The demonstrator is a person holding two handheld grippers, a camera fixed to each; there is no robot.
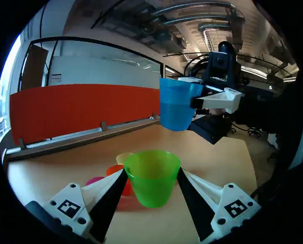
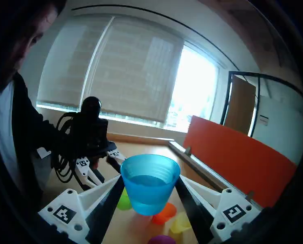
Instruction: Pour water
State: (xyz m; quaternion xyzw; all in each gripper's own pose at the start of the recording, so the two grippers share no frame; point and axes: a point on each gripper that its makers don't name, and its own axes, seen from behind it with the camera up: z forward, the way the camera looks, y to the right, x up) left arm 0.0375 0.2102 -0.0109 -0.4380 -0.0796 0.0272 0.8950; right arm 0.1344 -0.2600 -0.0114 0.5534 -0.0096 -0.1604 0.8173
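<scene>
In the left gripper view my left gripper [image 1: 152, 173] is shut on an upright green cup [image 1: 152, 181], held low over the wooden table [image 1: 220, 162]. Higher and farther off, the right gripper [image 1: 193, 106] holds a blue cup [image 1: 175, 105] upright in the air. In the right gripper view my right gripper [image 2: 150, 181] is shut on that blue cup [image 2: 150, 189], which has water in it. Below and to the left, the left gripper [image 2: 104, 171] carries the green cup [image 2: 125, 201], mostly hidden behind my finger.
Orange [image 1: 115, 171], yellow [image 1: 123, 157] and magenta [image 1: 95, 179] cups stand on the table behind the green one; they also appear under the blue cup as orange [image 2: 164, 213], yellow [image 2: 180, 223] and magenta [image 2: 161, 240]. A red partition [image 1: 82, 105] lines the table's far edge. A person in a dark jacket [image 2: 25, 134] stands left.
</scene>
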